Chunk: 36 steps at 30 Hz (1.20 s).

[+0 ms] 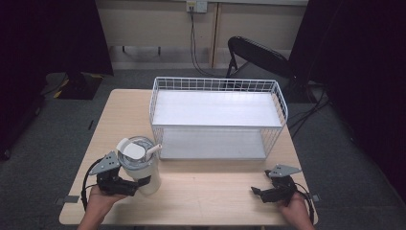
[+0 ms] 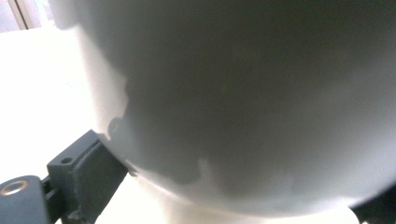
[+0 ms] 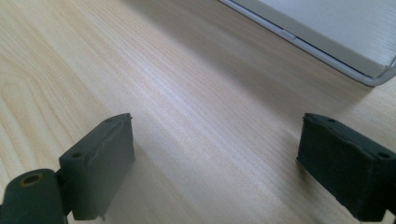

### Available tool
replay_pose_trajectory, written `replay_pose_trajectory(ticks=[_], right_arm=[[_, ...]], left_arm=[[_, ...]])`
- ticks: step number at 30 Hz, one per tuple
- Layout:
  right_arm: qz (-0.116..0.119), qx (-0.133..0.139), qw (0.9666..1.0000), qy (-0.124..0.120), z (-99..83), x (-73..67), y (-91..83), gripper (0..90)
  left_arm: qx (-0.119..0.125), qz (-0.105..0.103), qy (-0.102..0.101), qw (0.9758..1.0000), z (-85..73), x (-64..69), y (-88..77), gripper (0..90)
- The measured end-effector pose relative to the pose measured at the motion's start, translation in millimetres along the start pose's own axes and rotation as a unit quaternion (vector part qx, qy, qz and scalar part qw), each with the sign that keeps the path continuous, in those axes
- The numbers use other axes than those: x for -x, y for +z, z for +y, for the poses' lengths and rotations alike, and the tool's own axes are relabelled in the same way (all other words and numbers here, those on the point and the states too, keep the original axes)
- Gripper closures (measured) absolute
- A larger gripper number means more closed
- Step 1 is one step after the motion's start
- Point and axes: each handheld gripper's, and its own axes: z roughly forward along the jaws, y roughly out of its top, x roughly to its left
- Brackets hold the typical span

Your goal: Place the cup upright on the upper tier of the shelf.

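L claw (image 1: 135, 186) is clamped on the white tumbler (image 1: 140, 165), low on its body; in the left gripper view the cup wall sits right against the one visible pad (image 2: 91, 175), w/ the other jaw just peeking at the far corner. Tumbler stands upright on the tabletop (image 1: 206, 191), lid on, straw/handle bit poking out toward the rack. Can't tell if its base is lifted off yet or not.

R claw (image 1: 259, 192) is spread wide, nothing between the jaws, bare wood below it. The rack's bottom board edge (image 3: 327, 37) lies ahead of it & off to one side, apart.

White wire rack (image 1: 219, 117) is ahead of both claws, further from L claw's cup than from nothing else on the table; both its shelves are bare.

Progress, judging by layout: grasp looks done, that's about it. Probably the cup goes into/onto the rack, so lift, carry fwd and across, set down, release are all left. Early stage. R claw idle, may be needed to steady the rack, but that's a guess.
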Motion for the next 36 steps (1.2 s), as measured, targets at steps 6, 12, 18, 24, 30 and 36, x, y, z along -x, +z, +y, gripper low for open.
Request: replay_pose_trajectory(ticks=[6, 12, 18, 24, 30, 36], right_arm=[[0.000, 0.000, 1.0000, 0.000, 0.0, 0.0, 0.0, 10.1], [0.000, 0.000, 1.0000, 0.000, 0.0, 0.0, 0.0, 10.1], [0.000, 0.000, 1.0000, 0.000, 0.1, 0.0, 0.1, 10.0], [0.000, 0.000, 1.0000, 0.000, 0.1, 0.0, 0.1, 10.0], [0.000, 0.000, 1.0000, 0.000, 0.1, 0.0, 0.1, 10.0], [0.000, 0.000, 1.0000, 0.000, 0.1, 0.0, 0.1, 10.0]], left_arm=[[0.012, 0.009, 0.021, 0.9997, -1.0, 2.5, -0.9, 8.3], [0.017, 0.016, 0.028, 0.9993, -2.2, 3.8, -1.6, 8.9], [0.028, -0.002, -0.003, 0.9996, -4.6, -0.3, 2.9, 5.4], [0.039, -0.004, -0.011, 0.9991, -4.4, 0.6, 9.3, 4.4], [0.043, 0.022, 0.030, 0.9984, -5.6, 5.2, 6.3, 8.5], [0.058, 0.008, -0.027, 0.9979, -5.0, -0.9, 4.4, 9.0]])
